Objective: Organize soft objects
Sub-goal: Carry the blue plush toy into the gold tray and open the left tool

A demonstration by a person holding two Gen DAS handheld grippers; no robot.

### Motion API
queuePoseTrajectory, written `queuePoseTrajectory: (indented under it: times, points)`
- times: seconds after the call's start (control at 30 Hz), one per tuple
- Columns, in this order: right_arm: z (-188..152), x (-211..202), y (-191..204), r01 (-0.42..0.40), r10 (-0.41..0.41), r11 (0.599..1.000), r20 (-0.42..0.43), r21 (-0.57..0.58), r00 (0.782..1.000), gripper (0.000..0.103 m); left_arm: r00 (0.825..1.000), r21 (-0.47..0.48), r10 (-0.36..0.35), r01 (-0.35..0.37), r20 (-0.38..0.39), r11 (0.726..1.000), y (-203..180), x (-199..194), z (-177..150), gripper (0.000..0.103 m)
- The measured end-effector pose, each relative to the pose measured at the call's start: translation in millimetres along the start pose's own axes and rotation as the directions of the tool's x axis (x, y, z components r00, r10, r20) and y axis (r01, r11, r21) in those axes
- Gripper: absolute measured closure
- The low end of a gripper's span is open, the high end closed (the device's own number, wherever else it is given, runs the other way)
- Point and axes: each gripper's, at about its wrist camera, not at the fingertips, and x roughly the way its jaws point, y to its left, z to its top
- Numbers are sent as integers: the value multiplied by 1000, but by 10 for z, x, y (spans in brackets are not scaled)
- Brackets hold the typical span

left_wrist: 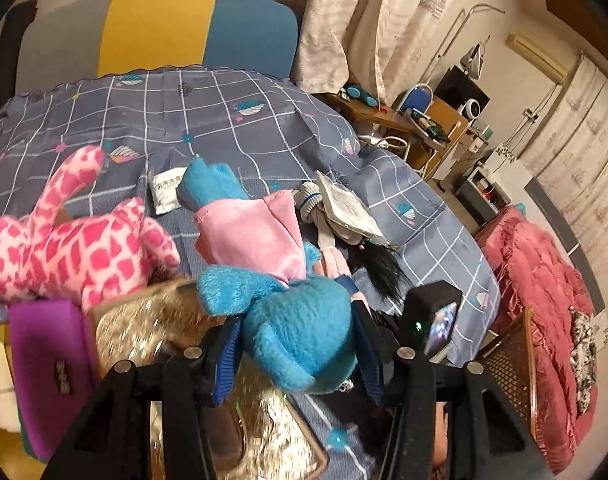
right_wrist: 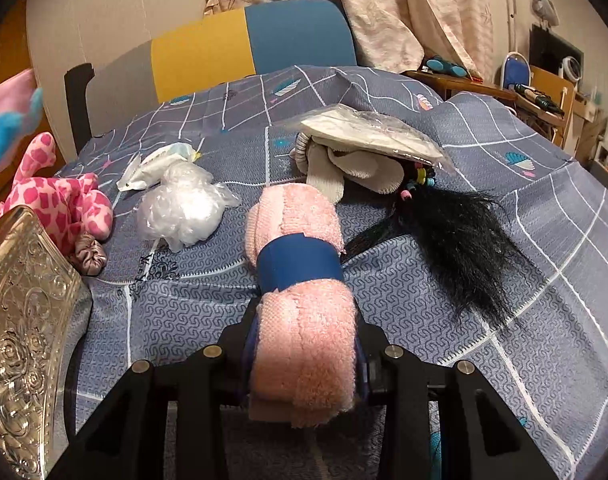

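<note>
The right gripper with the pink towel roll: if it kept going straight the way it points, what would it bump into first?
Probably the grey sock under the flat plastic packet, straight beyond the pink towel roll that the right gripper holds. The black hair piece lies to the right of that line. Depth is hard to judge.

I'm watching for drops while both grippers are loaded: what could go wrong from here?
1. The left gripper pinches only the blue plush's head; its body hangs free and could slip out or snag the giraffe.
2. The right gripper grips the towel roll at one end; it may sag or unroll.
</note>
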Motion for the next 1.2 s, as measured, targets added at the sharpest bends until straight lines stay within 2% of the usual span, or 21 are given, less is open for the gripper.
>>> queuePoseTrajectory:
  times: [0.23, 0.5, 0.63, 0.73, 0.9, 1.2]
  points:
    - [-2, -4, 44, 30, -30, 999, -1, -23, 1000, 63, 999, -49, -26, 28, 44, 998, 159, -231, -187, 52]
    - [-12, -3, 87, 56, -56, 998, 1, -42, 998, 63, 989, -99, -42, 56, 145, 994, 374, -699, -485, 52]
    - [-15, -13, 102, 64, -64, 997, 4, -49, 998, 63, 977, -129, 1, 27, 211, 991, 543, -982, -630, 52]
    - [-17, -23, 106, 66, -66, 996, 9, -52, 998, 64, 967, -157, 62, -23, 247, 987, 717, -1167, -740, 52]
    - [-18, -29, 126, 78, -78, 995, 14, -61, 997, 64, 959, -254, 150, -87, 240, 963, 1156, -1350, -981, 52]
    - [-26, -104, 219, 127, -122, 986, 52, -104, 991, 64, 953, -455, 248, -146, 172, 878, 1985, -1562, -1557, 52]
